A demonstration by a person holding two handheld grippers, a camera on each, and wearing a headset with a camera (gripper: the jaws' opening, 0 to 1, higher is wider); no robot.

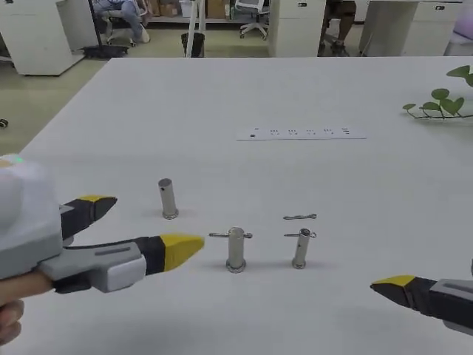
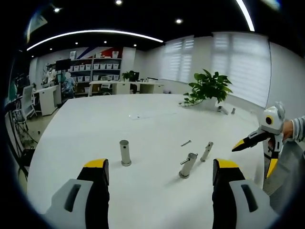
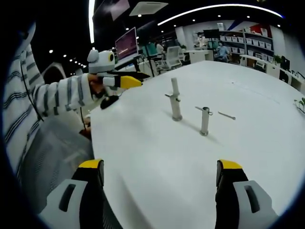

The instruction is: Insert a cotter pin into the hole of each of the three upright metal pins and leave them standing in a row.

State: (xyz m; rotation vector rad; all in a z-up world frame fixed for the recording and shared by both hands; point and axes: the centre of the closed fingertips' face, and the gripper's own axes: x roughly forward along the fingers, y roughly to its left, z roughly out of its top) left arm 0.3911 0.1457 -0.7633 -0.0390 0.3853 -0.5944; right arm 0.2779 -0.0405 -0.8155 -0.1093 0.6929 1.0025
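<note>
Left tongs [image 2: 161, 164], right tongs [image 3: 159, 166] hanging spread, empty; loose cotter [image 1: 299, 217] lying, likely waiting for bare pin [image 1: 168, 198]; middle pin [image 1: 236, 250], right pin [image 1: 301, 248] cottered.

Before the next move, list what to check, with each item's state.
1. Left gripper open, empty: ok.
2. Right gripper open, empty: ok.
3. Loose cotter pin lying free on table: ok.
4. Bare pin upright: ok; which way its hole faces: cannot tell.
5. Middle pin and right pin each carry a cotter pin: ok.
6. Three pins in one row: not ok, bare pin stands off line.
</note>
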